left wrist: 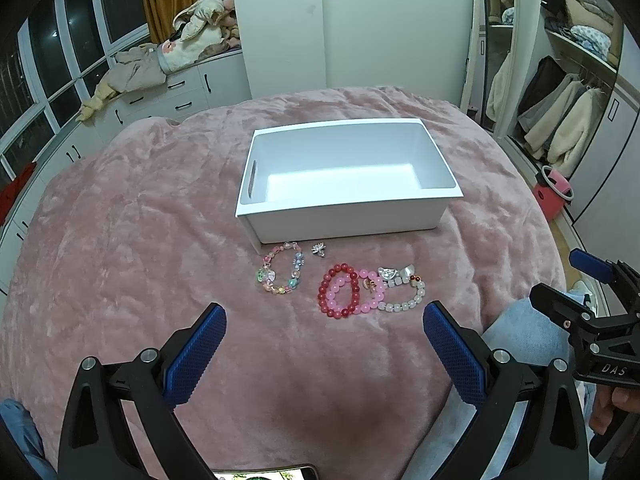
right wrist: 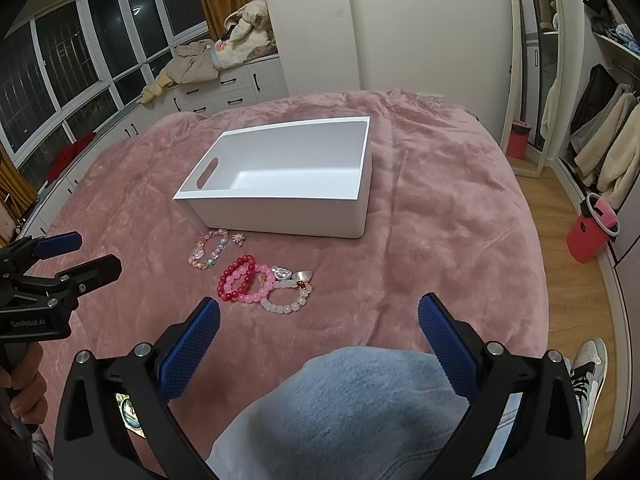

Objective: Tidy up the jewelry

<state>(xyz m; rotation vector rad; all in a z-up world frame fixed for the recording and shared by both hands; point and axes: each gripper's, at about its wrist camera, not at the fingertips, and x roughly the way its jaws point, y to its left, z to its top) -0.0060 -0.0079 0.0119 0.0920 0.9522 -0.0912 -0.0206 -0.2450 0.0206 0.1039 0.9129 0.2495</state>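
Note:
An empty white box (left wrist: 440, 168) (right wrist: 280, 216) stands on the pink blanket. In front of it lie a pastel bead bracelet (left wrist: 266, 274) (right wrist: 194, 256), a small silver charm (left wrist: 319, 249) (right wrist: 239, 238), a red bead bracelet (left wrist: 322, 296) (right wrist: 224, 280), a pink bead bracelet (left wrist: 374, 304) (right wrist: 256, 298) and a white bead bracelet (left wrist: 404, 304) (right wrist: 286, 307) with silver pieces. My left gripper (left wrist: 324, 326) (right wrist: 76, 254) is open and empty, just short of the bracelets. My right gripper (right wrist: 319, 318) (left wrist: 560, 276) is open and empty, to the right of them.
The pink blanket (left wrist: 140, 220) covers a bed. The person's knee in light blue (right wrist: 340, 400) is below the right gripper. A phone (left wrist: 264, 474) lies at the near edge. A red bucket (right wrist: 592, 232) and wardrobe stand on the right, drawers on the left.

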